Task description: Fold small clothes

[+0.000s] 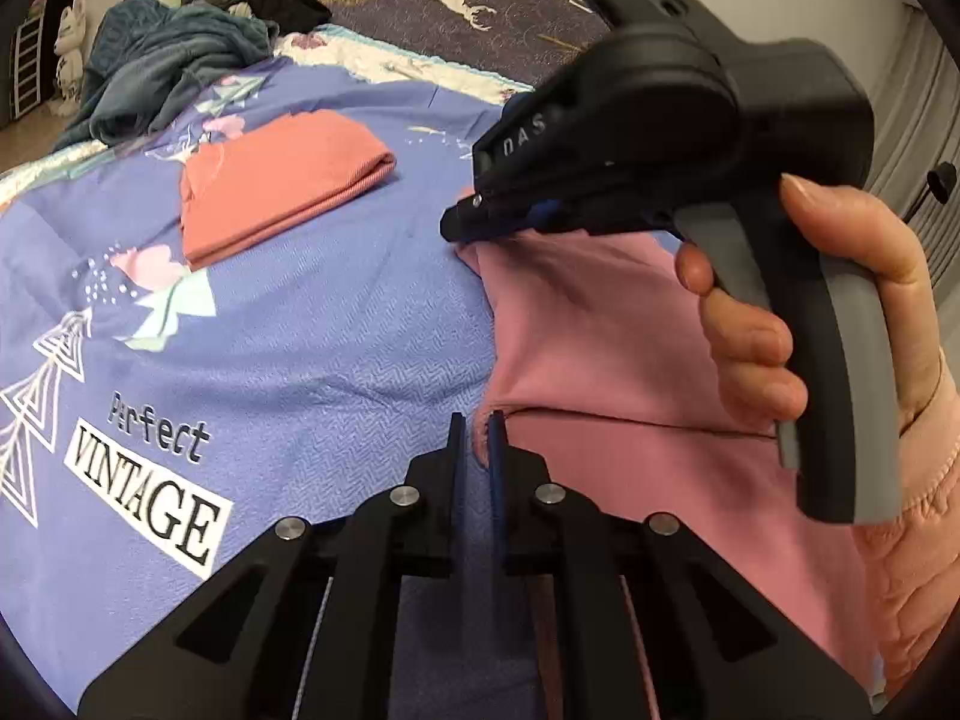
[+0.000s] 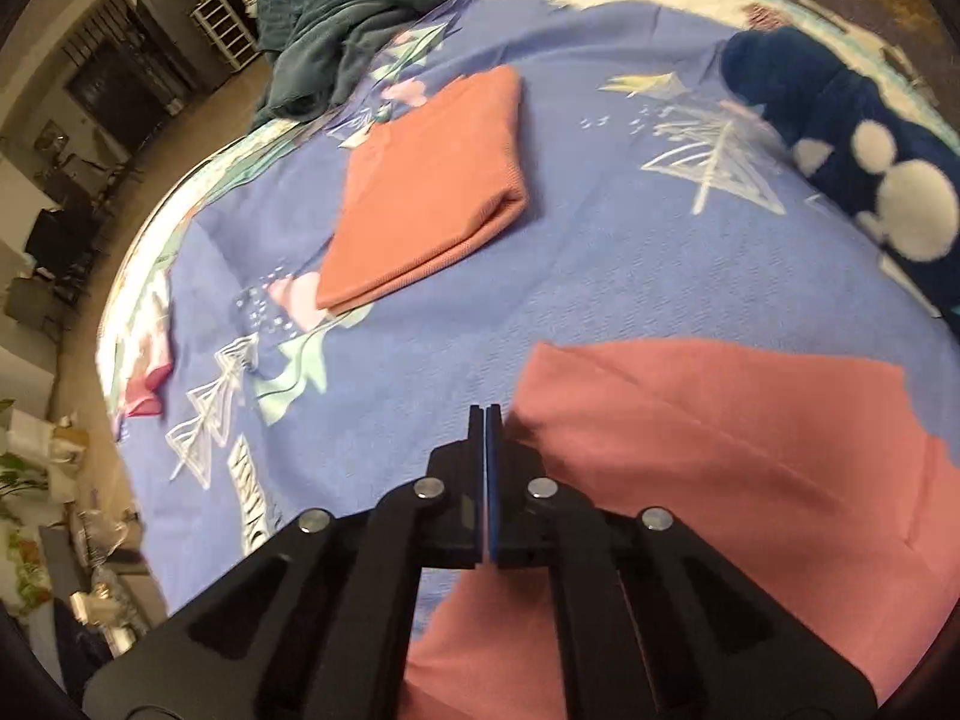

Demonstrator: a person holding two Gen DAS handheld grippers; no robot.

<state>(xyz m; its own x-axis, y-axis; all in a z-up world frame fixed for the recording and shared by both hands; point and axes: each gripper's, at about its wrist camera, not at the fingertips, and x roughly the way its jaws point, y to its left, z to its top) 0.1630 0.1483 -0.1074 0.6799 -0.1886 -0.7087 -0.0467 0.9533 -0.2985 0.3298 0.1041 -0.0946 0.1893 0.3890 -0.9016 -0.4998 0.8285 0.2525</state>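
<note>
On the far left of the bed the teal blanket (image 1: 168, 54) lies heaped, well apart from my work. Next comes the folded orange cloth (image 1: 282, 186), done and set down flat on the purple bedspread (image 1: 288, 324).

My left gripper (image 1: 477, 438) has its jaws drawn narrow on the near left edge of the pink garment (image 1: 600, 330), a bit of pink cloth showing between the pads. My right gripper (image 1: 462, 219), held in my right hand (image 1: 840, 300), is pinched closed at the far left corner of the same garment; from its own camera the pads meet with the pink edge just beside them, so I judge the grip thin.

I take this as the start of a fold: both left corners taken. The next move calls for lifting both together and carrying them across to the right edge, level and even.

At the far right a navy plush (image 2: 840, 138) lies near the landing side and could get in the way.
</note>
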